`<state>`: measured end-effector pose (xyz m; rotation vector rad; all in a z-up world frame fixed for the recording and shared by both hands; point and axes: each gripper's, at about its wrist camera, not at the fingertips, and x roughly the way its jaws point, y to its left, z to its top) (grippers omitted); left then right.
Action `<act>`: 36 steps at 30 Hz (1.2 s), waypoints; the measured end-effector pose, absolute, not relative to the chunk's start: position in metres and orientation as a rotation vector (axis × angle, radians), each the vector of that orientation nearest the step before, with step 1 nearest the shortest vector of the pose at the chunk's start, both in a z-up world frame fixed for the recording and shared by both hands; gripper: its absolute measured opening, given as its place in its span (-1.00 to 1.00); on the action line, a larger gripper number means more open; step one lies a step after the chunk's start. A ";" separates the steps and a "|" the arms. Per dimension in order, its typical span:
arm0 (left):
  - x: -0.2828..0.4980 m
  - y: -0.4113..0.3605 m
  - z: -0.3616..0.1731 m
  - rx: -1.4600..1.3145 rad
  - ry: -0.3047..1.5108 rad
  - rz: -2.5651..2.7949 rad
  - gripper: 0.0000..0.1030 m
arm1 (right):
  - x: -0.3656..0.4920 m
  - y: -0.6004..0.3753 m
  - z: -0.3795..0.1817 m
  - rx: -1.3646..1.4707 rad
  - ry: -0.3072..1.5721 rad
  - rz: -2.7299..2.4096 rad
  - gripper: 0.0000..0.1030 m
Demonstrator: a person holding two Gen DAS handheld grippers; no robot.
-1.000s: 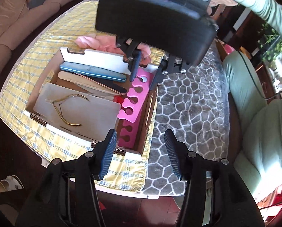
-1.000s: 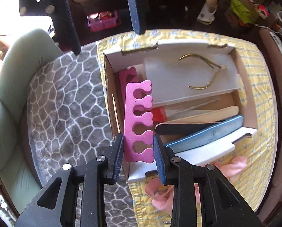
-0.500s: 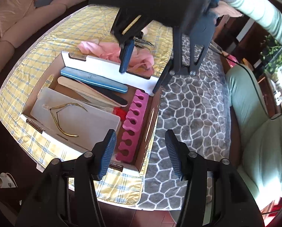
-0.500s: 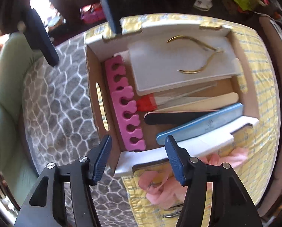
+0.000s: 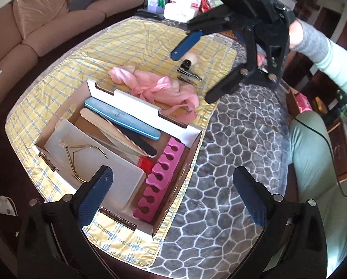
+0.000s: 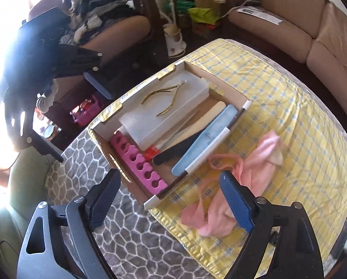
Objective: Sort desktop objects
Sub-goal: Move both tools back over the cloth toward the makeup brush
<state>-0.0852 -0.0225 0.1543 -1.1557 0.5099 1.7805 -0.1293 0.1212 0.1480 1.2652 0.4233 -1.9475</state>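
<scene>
Released, the separator now lies in the box; both grippers are opening, empty; next, approach the cloth squarely.

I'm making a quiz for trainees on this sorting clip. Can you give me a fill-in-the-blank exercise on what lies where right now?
1. The pink toe separators lie inside the cardboard ____.
2. The gold cuticle nippers rest on a ____ plastic case.
3. The pink cloth lies outside the box, on the ____ checked mat.
4. Nothing is between the fingers of the right gripper, and its jaws are ____.

Missing words: box; white; yellow; opening
</scene>
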 end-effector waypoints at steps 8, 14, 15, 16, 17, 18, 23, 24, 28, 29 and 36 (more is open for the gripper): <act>-0.078 -0.009 0.165 -1.152 0.516 1.963 1.00 | -0.109 0.149 0.146 1.264 0.330 -2.119 0.99; -0.079 -0.002 0.169 -1.163 0.488 2.130 1.00 | -0.094 0.171 0.154 1.252 0.283 -2.206 0.99; -0.080 -0.001 0.170 -1.168 0.474 2.158 1.00 | -0.092 0.175 0.155 1.251 0.274 -2.221 1.00; -0.081 0.000 0.171 -1.168 0.461 2.190 1.00 | -0.090 0.179 0.156 1.249 0.263 -2.239 1.00; -0.083 0.001 0.171 -1.173 0.439 2.221 1.00 | -0.088 0.184 0.157 1.248 0.252 -2.255 1.00; -0.085 0.001 0.171 -1.179 0.411 2.250 1.00 | -0.087 0.188 0.158 1.250 0.242 -2.265 1.00; -0.092 0.002 0.170 -1.214 0.266 2.350 1.00 | -0.083 0.207 0.157 1.278 0.252 -2.330 0.99; -0.093 0.004 0.169 -1.225 0.246 2.359 1.00 | -0.081 0.211 0.157 1.274 0.248 -2.344 0.99; -0.096 0.012 0.166 -1.253 0.210 2.384 1.00 | -0.077 0.226 0.156 1.268 0.219 -2.387 1.00; -0.096 0.014 0.166 -1.257 0.208 2.389 1.00 | -0.077 0.230 0.155 1.273 0.217 -2.397 0.99; -0.098 0.029 0.159 -1.291 0.137 2.402 1.00 | -0.075 0.250 0.150 1.280 0.169 -2.472 0.99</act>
